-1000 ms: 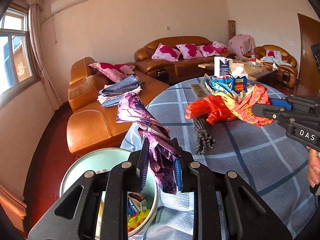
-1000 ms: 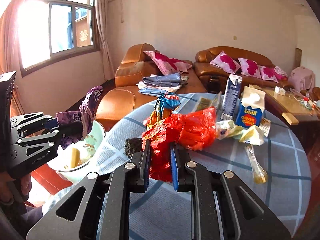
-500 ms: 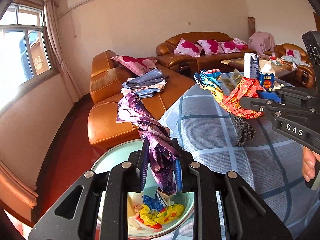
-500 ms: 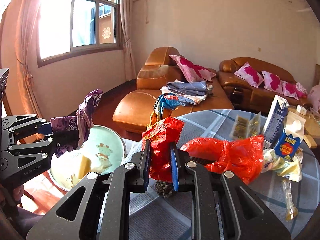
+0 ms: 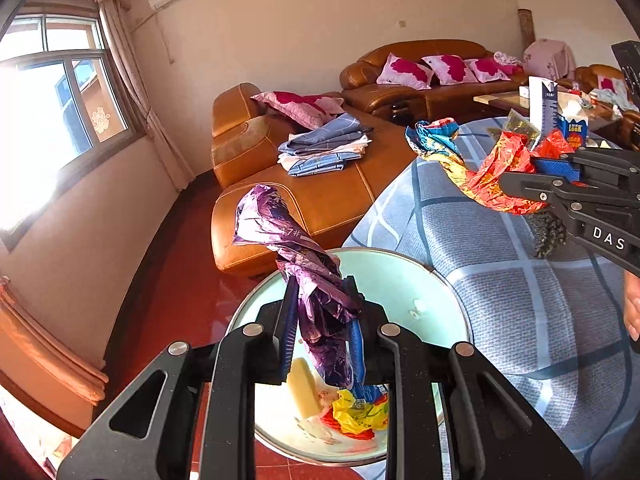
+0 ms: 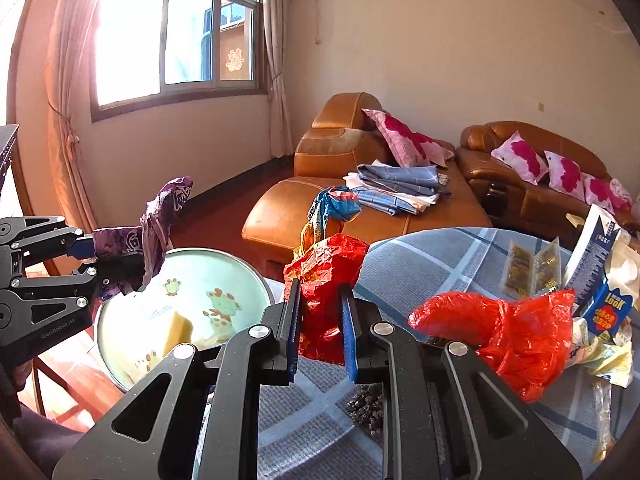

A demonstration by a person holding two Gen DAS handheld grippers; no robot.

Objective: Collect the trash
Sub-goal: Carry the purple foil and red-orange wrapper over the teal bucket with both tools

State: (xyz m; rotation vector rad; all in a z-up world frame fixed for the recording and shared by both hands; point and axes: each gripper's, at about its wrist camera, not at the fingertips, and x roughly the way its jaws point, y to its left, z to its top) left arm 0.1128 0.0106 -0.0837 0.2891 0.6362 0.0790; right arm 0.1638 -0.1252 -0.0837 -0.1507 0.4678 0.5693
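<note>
The left claw [image 5: 322,322] was clamped on a crumpled purple wrapper [image 5: 296,256], held above the pale green basin [image 5: 400,276] that sat beside the near-left edge of the desk [image 5: 520,300], with yellow and red scraps already in it. The right claw [image 6: 320,320] was clamped on a red foil wrapper [image 6: 326,276] with a blue twisted end, over the desk edge just right of the basin. To drop cleanly, each wrapper likely needed to be fully over the basin's middle before the grip was loosened, since light foil may cling to the pads or drift onto the floor. A red plastic bag [image 6: 500,328], a milk carton [image 6: 596,252] and sachets [image 6: 532,268] lay uncollected on the far right.
</note>
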